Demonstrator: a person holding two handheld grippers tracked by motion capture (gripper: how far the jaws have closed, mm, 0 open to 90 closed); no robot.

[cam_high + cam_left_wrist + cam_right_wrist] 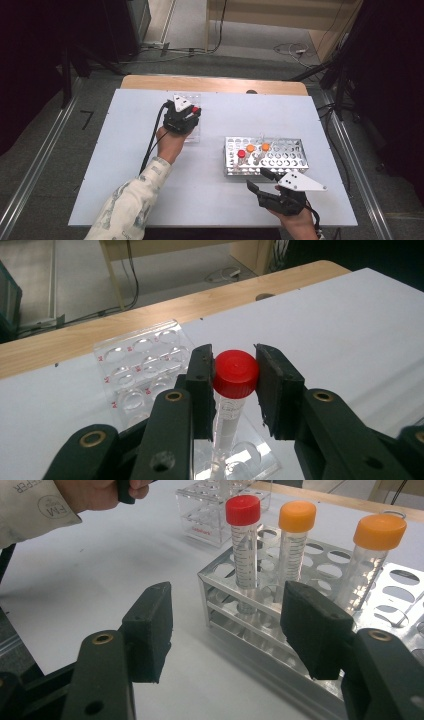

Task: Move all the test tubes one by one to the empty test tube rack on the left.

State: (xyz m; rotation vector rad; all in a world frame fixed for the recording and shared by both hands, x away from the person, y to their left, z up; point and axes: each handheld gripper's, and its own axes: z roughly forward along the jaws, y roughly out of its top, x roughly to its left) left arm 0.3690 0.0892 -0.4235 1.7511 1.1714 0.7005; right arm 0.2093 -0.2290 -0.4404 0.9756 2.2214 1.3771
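Note:
My left gripper [234,371] is shut on the red cap of a clear graduated tube [235,376], which hangs upright with its lower end in the clear plastic rack [134,371]. From above, that gripper [189,116] is over the clear rack [194,132] at the table's back left. My right gripper [227,625] stands open with nothing between its pads, just in front of the metal rack [250,627]. The metal rack [287,156] holds a red-capped tube [243,540] and two orange-capped tubes [296,535] [376,547]. My right gripper [256,178] is at the rack's near left corner.
The white tabletop [125,165] has free room at the left and front. A wooden strip [215,84] runs along its far edge. Cables lie on the floor beyond. The person's left sleeve [132,200] comes in from the bottom left.

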